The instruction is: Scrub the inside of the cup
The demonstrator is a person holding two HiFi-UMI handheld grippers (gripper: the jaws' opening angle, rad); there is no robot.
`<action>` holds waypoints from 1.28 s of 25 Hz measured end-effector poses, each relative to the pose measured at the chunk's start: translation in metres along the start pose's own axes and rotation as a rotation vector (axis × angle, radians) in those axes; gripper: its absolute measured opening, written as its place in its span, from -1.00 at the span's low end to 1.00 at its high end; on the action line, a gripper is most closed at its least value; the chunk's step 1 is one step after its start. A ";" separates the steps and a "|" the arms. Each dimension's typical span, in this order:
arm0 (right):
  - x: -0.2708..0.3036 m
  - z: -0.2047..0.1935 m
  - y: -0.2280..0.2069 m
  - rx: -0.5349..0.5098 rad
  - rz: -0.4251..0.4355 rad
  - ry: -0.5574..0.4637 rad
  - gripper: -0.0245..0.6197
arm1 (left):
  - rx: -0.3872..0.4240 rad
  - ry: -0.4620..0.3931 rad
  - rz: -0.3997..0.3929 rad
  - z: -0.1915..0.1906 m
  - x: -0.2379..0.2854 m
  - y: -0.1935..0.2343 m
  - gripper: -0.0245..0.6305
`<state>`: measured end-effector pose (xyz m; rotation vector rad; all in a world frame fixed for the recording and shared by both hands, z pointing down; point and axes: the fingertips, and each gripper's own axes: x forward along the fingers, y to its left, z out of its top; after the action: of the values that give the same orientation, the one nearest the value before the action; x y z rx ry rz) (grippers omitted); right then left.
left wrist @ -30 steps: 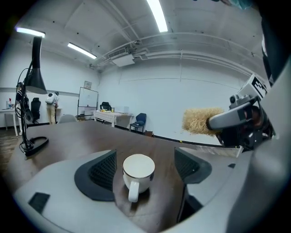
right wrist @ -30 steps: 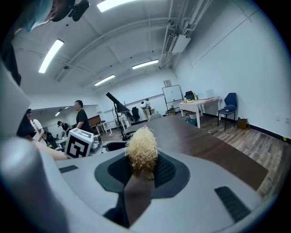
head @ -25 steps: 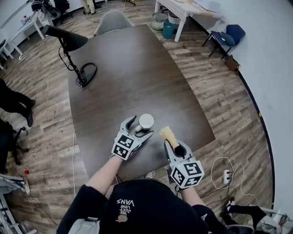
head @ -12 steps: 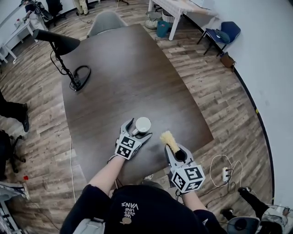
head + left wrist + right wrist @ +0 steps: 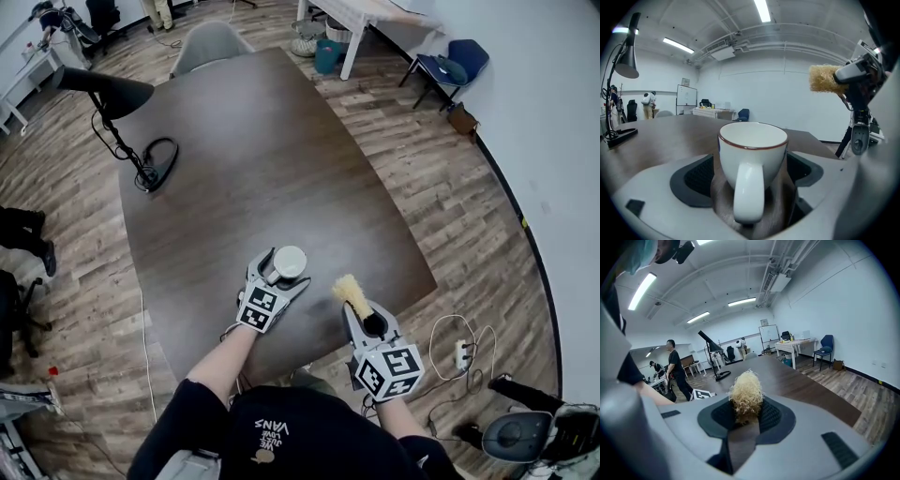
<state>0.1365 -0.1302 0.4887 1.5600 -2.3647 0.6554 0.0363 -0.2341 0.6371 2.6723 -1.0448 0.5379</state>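
Observation:
A white cup [image 5: 290, 262] with a dark red rim stands upright on the brown table [image 5: 244, 141], near its front edge. My left gripper [image 5: 284, 266] sits around it, jaws spread wide. In the left gripper view the cup [image 5: 752, 159] has its handle toward the camera, and table shows between the cup and the left pad [image 5: 693, 176], so the left gripper [image 5: 750, 174] is not pressing. To the right, above the table's front edge, my right gripper [image 5: 365, 313] is shut on a yellow fibrous scrubber [image 5: 349, 289]. The scrubber [image 5: 746, 394] sticks up from that right gripper [image 5: 746, 422].
A black desk lamp [image 5: 103, 89] with its base and coiled cable [image 5: 155, 164] stands at the table's far left. A grey chair [image 5: 211, 42] is at the far end. A power strip [image 5: 461, 354] and cable lie on the floor to the right. People stand in the room [image 5: 675, 369].
The left jaws have spread a little wider around the cup, which stays standing on the table. The right gripper still holds the scrubber in nearly the same place.

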 end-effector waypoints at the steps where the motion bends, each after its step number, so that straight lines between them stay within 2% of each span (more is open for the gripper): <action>1: 0.000 0.000 -0.001 0.000 0.000 0.001 -0.61 | 0.002 -0.002 0.001 0.000 0.001 0.000 0.55; 8: 0.008 -0.002 0.004 0.001 0.016 0.013 -0.61 | 0.016 0.030 -0.008 -0.001 0.005 -0.001 0.54; 9: 0.008 -0.003 0.005 0.000 0.020 0.015 -0.61 | 0.020 0.036 -0.001 -0.001 0.005 0.000 0.50; 10: 0.009 -0.004 0.006 0.000 0.024 0.017 -0.61 | 0.023 0.039 0.007 -0.002 0.004 0.001 0.34; 11: 0.009 -0.004 0.006 0.001 0.026 0.019 -0.61 | 0.024 0.041 0.011 -0.003 0.004 0.001 0.28; 26: 0.025 0.002 0.016 -0.020 0.068 0.026 -0.61 | 0.037 0.039 -0.022 -0.001 -0.001 -0.001 0.27; 32: 0.027 0.012 0.020 -0.039 0.094 0.003 -0.61 | 0.055 0.024 -0.040 0.021 -0.018 -0.008 0.27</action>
<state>0.1077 -0.1510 0.4850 1.4387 -2.4454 0.6260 0.0352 -0.2240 0.6097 2.7211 -0.9820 0.5973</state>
